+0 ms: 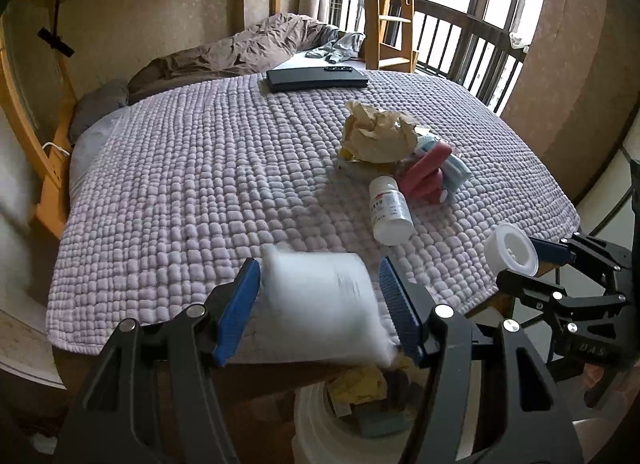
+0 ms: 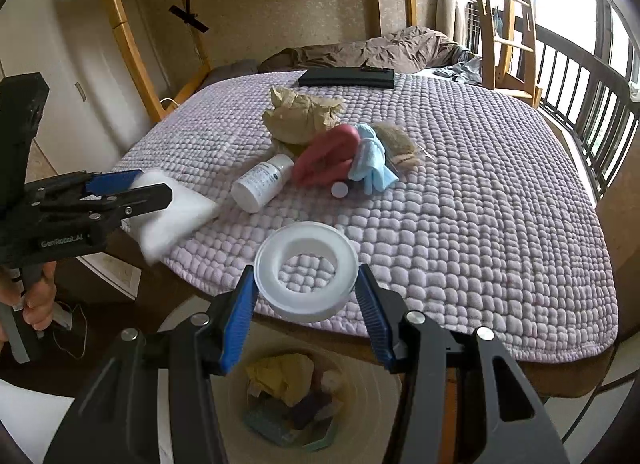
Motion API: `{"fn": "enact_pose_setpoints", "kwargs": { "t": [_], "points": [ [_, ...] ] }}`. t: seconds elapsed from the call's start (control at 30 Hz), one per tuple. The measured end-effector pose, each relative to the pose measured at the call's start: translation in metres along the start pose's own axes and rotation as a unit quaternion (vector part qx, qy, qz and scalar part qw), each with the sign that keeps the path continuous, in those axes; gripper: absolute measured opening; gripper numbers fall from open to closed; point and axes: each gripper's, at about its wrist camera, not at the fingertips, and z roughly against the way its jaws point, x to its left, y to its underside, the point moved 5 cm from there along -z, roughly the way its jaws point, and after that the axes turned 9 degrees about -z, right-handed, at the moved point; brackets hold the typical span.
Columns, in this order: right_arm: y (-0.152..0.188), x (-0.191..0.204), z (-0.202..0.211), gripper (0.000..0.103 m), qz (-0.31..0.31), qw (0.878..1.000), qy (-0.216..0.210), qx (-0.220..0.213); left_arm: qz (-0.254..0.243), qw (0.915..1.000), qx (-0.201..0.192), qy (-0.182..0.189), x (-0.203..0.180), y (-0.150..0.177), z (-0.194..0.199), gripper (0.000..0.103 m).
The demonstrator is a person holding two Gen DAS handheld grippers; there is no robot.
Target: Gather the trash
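Observation:
My left gripper (image 1: 318, 304) holds a soft white plastic packet (image 1: 324, 304) between its blue pads at the bed's near edge, above a white trash bin (image 1: 316, 416). It also shows in the right wrist view (image 2: 120, 188) with the packet (image 2: 172, 216). My right gripper (image 2: 306, 292) is shut on a white foam ring (image 2: 306, 276) over the bin (image 2: 368, 396); the ring also shows in the left wrist view (image 1: 512, 250). On the quilt lie a white pill bottle (image 1: 390, 210), crumpled brown paper (image 1: 380, 132), and pink and blue cloths (image 1: 428, 172).
The bin holds yellow paper and other scraps (image 2: 284, 376). A black laptop (image 1: 318, 78) lies at the far side of the lilac quilt (image 1: 200, 184). A brown duvet (image 1: 240, 52), a wooden ladder (image 1: 390, 8) and a balcony railing (image 1: 480, 48) stand beyond.

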Motion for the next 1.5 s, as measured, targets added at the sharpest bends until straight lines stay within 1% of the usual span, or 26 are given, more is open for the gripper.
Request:
{"fn": "enact_pose_setpoints", "kwargs": {
  "t": [0.1, 0.2, 0.23, 0.3, 0.37, 0.4, 0.5, 0.53, 0.67, 0.7, 0.73, 0.77, 0.9, 1.03, 1.13, 1.33, 1.5],
  "points": [
    [0.004, -0.001, 0.002, 0.050, 0.000, 1.000, 0.000, 0.003, -0.008, 1.0000, 0.004, -0.003, -0.002, 0.001, -0.001, 0.063],
    [0.007, -0.001, -0.001, 0.050, -0.005, 1.000, -0.001, 0.009, -0.016, 0.9995, 0.024, -0.011, -0.004, 0.005, -0.013, 0.063],
    [0.007, -0.001, -0.002, 0.050, -0.006, 1.000, -0.002, 0.009, -0.014, 0.9995, 0.026, -0.006, -0.004, 0.006, -0.016, 0.063],
    [0.007, 0.000, -0.002, 0.050, -0.007, 1.000, -0.002, 0.009, -0.014, 0.9995, 0.028, -0.008, -0.005, 0.007, -0.018, 0.063],
    [0.008, 0.001, -0.001, 0.050, -0.006, 1.000, -0.002, 0.008, -0.012, 0.9995, 0.028, -0.002, -0.006, 0.006, -0.017, 0.066],
    [0.008, 0.001, -0.001, 0.050, -0.006, 1.000, -0.002, 0.008, -0.013, 0.9994, 0.031, -0.002, -0.006, 0.007, -0.019, 0.067],
    [0.008, 0.000, -0.001, 0.050, -0.007, 1.000, -0.003, 0.010, -0.026, 0.9986, 0.046, -0.011, -0.009, 0.012, -0.028, 0.067],
    [0.008, 0.000, -0.001, 0.050, -0.008, 1.000, -0.003, 0.010, -0.026, 0.9984, 0.050, -0.007, -0.010, 0.013, -0.031, 0.067],
    [0.008, 0.000, -0.001, 0.050, -0.008, 1.000, -0.004, 0.010, -0.032, 0.9983, 0.048, -0.012, -0.011, 0.014, -0.034, 0.067],
    [0.008, 0.000, -0.002, 0.050, -0.007, 1.000, -0.005, 0.012, -0.034, 0.9982, 0.048, -0.013, -0.011, 0.015, -0.034, 0.066],
    [0.007, 0.001, -0.003, 0.050, -0.006, 1.000, -0.006, 0.012, -0.038, 0.9981, 0.047, -0.014, -0.012, 0.015, -0.035, 0.060],
    [0.007, 0.001, -0.003, 0.050, -0.005, 1.000, -0.006, 0.012, -0.037, 0.9982, 0.045, -0.011, -0.012, 0.016, -0.035, 0.058],
    [0.005, 0.003, -0.005, 0.050, -0.005, 1.000, -0.012, 0.013, -0.013, 0.9995, 0.028, 0.009, -0.008, 0.013, -0.027, 0.044],
    [0.004, 0.004, -0.004, 0.050, -0.004, 1.000, -0.015, 0.011, 0.002, 0.9997, 0.014, 0.020, -0.005, 0.009, -0.016, 0.042],
    [0.003, 0.004, -0.004, 0.050, -0.004, 1.000, -0.016, 0.011, 0.000, 0.9997, 0.011, 0.020, -0.005, 0.007, -0.012, 0.042],
    [0.004, 0.005, -0.001, 0.050, -0.002, 1.000, -0.018, 0.012, -0.009, 0.9994, 0.008, 0.031, -0.012, 0.005, -0.002, 0.042],
    [0.011, 0.008, 0.006, 0.050, 0.005, 1.000, -0.022, 0.017, -0.011, 0.9987, 0.009, 0.049, -0.022, 0.011, 0.009, 0.042]
  ]
}}
